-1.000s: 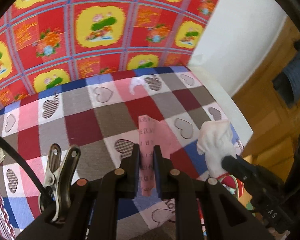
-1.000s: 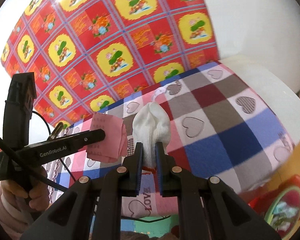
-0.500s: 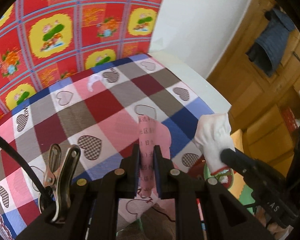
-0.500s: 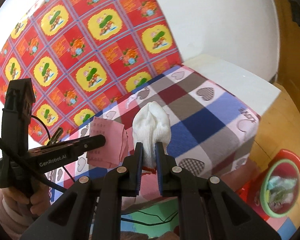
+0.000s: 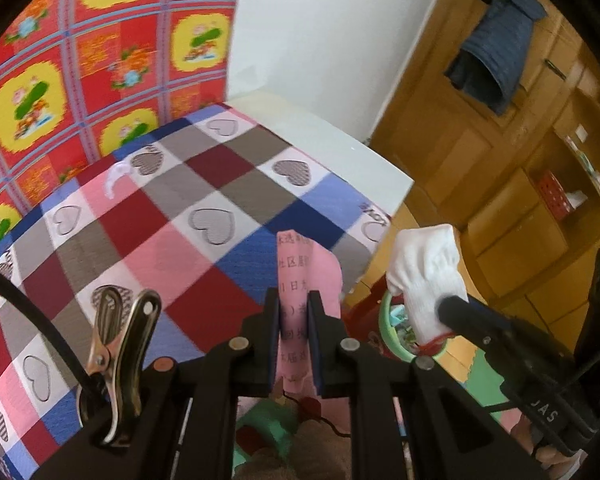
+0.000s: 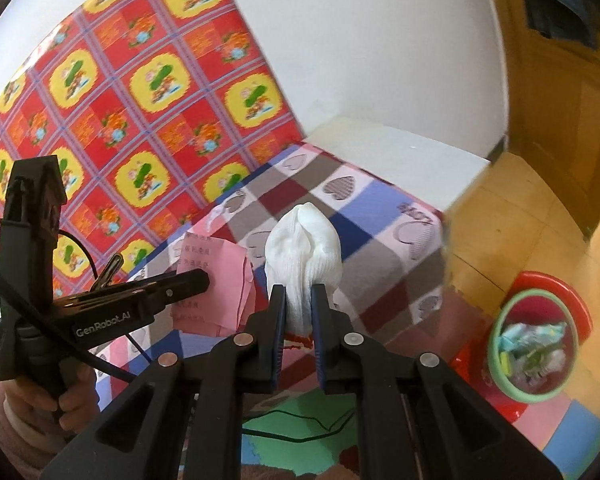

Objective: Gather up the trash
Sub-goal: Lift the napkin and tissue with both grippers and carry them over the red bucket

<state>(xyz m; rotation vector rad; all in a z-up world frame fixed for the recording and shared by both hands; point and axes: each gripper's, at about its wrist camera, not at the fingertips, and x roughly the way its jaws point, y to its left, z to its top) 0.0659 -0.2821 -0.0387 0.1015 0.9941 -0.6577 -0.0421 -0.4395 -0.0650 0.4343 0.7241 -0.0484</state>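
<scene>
My left gripper (image 5: 294,308) is shut on a pink paper slip (image 5: 296,268) printed with black characters, held upright over the table's front edge. My right gripper (image 6: 299,300) is shut on a white knitted glove (image 6: 306,240) with a red cuff thread. In the left wrist view the white glove (image 5: 424,276) hangs at the right, above the trash bin (image 5: 396,332). The right wrist view shows the pink slip (image 6: 216,276) in the left gripper (image 6: 204,280), and a green-rimmed red trash bin (image 6: 536,344) on the floor at lower right, holding several crumpled wrappers.
A chequered heart-print cloth (image 5: 172,216) covers the table, with a white scrap (image 5: 114,178) near its far edge. A bare white tabletop (image 6: 400,160) lies beyond. Wooden cabinets (image 5: 520,184) with a hung dark jacket (image 5: 496,48) stand right. Coloured foam mats (image 6: 560,432) cover the floor.
Both grippers have swung right, off the table toward the floor, each still holding its item. The trash bin has come closer in both views.
</scene>
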